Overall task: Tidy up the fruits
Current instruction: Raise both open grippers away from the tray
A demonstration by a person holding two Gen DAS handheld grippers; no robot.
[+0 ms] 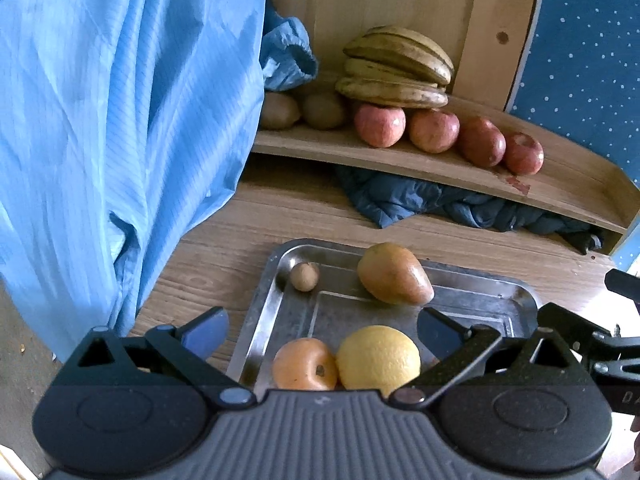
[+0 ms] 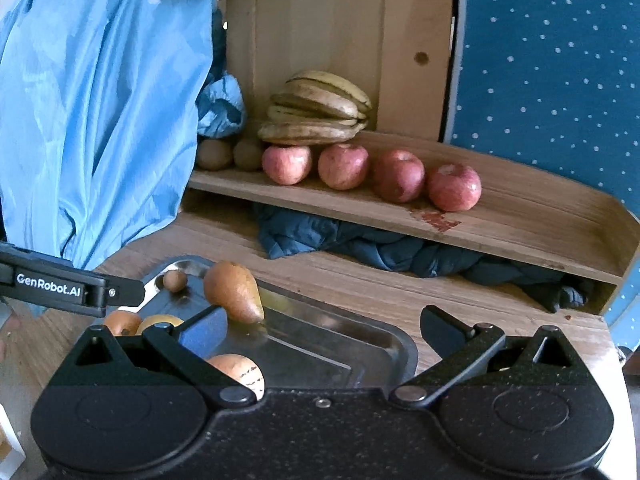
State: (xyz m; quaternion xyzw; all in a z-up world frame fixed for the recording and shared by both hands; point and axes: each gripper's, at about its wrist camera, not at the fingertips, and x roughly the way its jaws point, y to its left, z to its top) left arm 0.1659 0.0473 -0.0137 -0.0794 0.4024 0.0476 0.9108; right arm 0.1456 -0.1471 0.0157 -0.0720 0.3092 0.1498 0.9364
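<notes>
A metal tray [image 1: 260, 312] on the wooden table holds a small kiwi [image 1: 305, 276], a mango [image 1: 394, 274], an orange fruit [image 1: 304, 364] and a yellow citrus [image 1: 378, 360]. My left gripper [image 1: 320, 336] is open, low over the tray's near end, with the orange fruit and citrus between its fingers. My right gripper [image 2: 324, 328] is open over the tray [image 2: 384, 340], right of the mango [image 2: 234, 292]; another orange-brown fruit [image 2: 240, 368] lies under its left finger. On the wooden shelf [image 2: 520, 216] lie several red apples [image 2: 344, 166], bananas [image 2: 316, 114] and kiwis [image 2: 214, 154].
A light blue garment [image 1: 120, 120] hangs at the left. A dark blue cloth [image 1: 440, 200] is bunched under the shelf. A blue dotted wall [image 2: 560, 60] stands at the right. The left gripper's body [image 2: 60, 284] shows at the left in the right wrist view.
</notes>
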